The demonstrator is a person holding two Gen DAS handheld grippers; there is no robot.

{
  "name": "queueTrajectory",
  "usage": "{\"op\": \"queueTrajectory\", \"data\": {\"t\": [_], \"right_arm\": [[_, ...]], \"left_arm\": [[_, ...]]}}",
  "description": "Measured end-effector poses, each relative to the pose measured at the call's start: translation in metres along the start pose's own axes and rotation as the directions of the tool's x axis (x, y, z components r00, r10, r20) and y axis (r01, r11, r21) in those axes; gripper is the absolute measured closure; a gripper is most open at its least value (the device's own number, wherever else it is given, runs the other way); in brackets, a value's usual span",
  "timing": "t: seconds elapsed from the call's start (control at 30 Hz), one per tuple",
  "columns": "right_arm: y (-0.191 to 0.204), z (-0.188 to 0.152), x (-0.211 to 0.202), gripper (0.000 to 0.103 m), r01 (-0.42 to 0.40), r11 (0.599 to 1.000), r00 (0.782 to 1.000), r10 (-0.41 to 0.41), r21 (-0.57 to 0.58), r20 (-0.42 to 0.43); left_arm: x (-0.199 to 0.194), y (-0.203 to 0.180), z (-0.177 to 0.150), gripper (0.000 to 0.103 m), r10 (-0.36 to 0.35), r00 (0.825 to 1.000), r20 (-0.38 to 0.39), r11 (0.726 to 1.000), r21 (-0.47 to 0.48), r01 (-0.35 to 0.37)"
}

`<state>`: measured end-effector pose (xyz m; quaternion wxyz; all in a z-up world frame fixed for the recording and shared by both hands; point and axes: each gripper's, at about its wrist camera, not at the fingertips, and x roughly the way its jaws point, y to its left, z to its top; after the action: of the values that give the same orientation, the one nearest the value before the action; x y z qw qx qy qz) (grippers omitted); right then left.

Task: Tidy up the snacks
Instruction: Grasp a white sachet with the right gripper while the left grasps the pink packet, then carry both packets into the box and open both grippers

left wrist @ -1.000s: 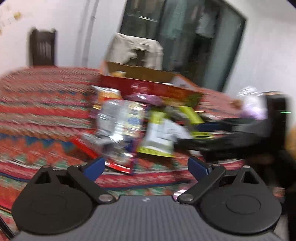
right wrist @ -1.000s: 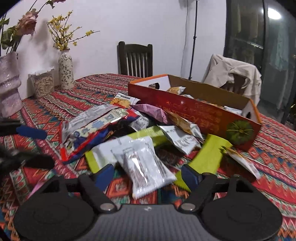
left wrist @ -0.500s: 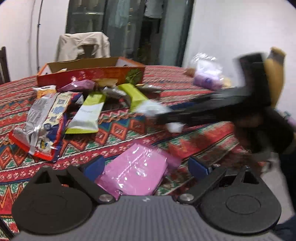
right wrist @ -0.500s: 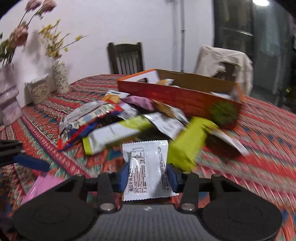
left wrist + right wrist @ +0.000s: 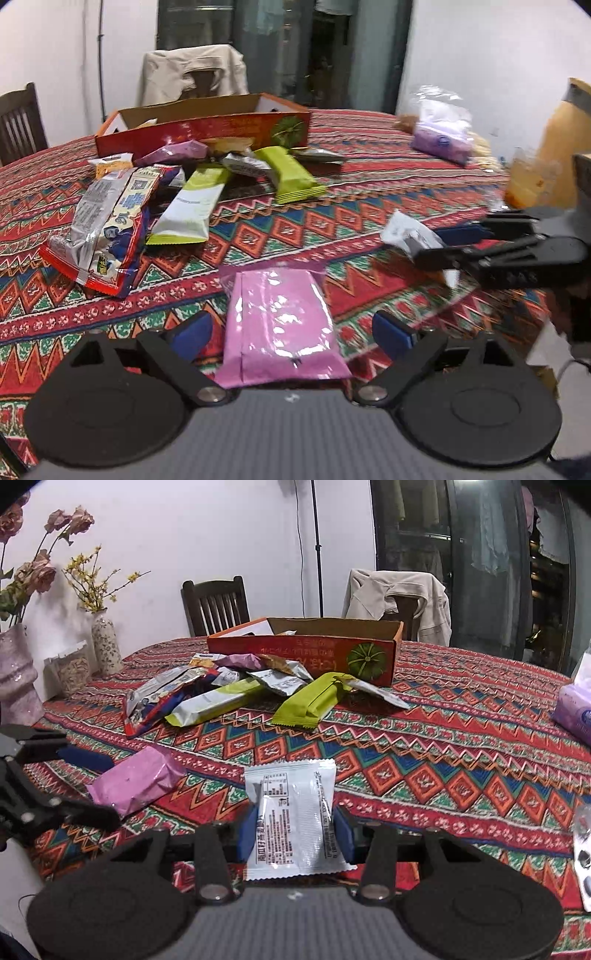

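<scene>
The right gripper [image 5: 295, 830] was clamped on a white sachet [image 5: 293, 812], its blue pads pressed against the packet's two side edges; the right wrist view showed the printed back of the packet standing upright between them, lifted over the patterned tablecloth [image 5: 461, 746]. From the left wrist view the same packet [image 5: 410, 232] appeared only as a blurred white shape sticking out of the right gripper [image 5: 439, 245] at the far right, so the print could not be read there.

The left gripper [image 5: 291, 332] was spread wide and held nothing. A pink packet [image 5: 280, 321] lay flat on the cloth between its fingers, touching neither pad. The right wrist view showed that pink packet [image 5: 138, 779] from the side, with the left gripper [image 5: 99, 786] around its near end.

Farther back, a pile of snacks [image 5: 236, 690] sat just in front of the open orange cardboard box [image 5: 306, 650], with a green bar [image 5: 291, 173] at its right edge; both views showed a few packets inside the box. Only the right wrist view took in the flower vases [image 5: 105, 642] along the wall at left; only the left wrist view showed the purple bag [image 5: 441, 144] whole, well apart from the pile
</scene>
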<state>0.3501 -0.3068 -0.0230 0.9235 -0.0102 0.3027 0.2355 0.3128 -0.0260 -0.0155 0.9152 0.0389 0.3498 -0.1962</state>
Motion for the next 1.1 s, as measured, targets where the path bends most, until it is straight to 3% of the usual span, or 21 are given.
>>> {"op": "queueTrajectory", "data": {"t": [0.13,0.2,0.23,0.37,0.53,0.73,0.8,0.93,1.1], "right_arm": [[0.006,0.0,0.006,0.056,0.016,1.0,1.0,-0.016,-0.026,0.002],[0.009,0.0,0.007,0.055,0.027,0.999,1.0,-0.027,-0.033,0.004],[0.009,0.0,0.008,0.05,0.031,0.999,1.0,-0.031,-0.036,0.003],[0.011,0.001,0.018,0.05,0.03,0.998,0.999,-0.031,-0.052,-0.012],[0.015,0.005,0.026,0.058,0.015,0.997,1.0,-0.017,-0.069,-0.02],[0.011,0.014,0.028,0.06,-0.001,0.999,1.0,0.0,-0.052,-0.011],[0.008,0.022,0.025,0.06,-0.011,0.999,1.0,0.012,-0.034,0.013],[-0.004,0.061,0.023,0.06,-0.111,0.994,0.99,0.109,0.017,0.094],[-0.016,0.155,0.066,0.06,-0.14,0.99,0.976,0.142,-0.024,0.166]], "left_arm": [[0.012,-0.003,-0.001,0.021,0.051,0.999,-0.007,0.999,-0.007,-0.051],[0.011,-0.004,-0.002,0.04,0.06,0.998,0.015,0.998,0.0,-0.061],[0.01,-0.003,-0.002,0.04,0.059,0.998,0.015,0.998,-0.001,-0.059],[0.005,0.004,-0.001,0.041,0.044,0.999,0.005,0.998,-0.038,-0.044],[-0.007,0.016,0.004,0.041,0.037,0.999,0.037,0.994,-0.1,-0.033],[-0.02,0.042,0.029,0.041,0.01,0.993,0.116,0.985,-0.17,0.01],[-0.02,0.058,0.045,0.041,0.013,0.99,0.141,0.982,-0.187,0.013],[-0.011,0.104,0.105,0.041,0.026,0.982,0.188,0.984,-0.179,0.008],[0.041,0.161,0.193,0.041,0.043,0.983,0.178,0.984,-0.176,-0.011]]}}
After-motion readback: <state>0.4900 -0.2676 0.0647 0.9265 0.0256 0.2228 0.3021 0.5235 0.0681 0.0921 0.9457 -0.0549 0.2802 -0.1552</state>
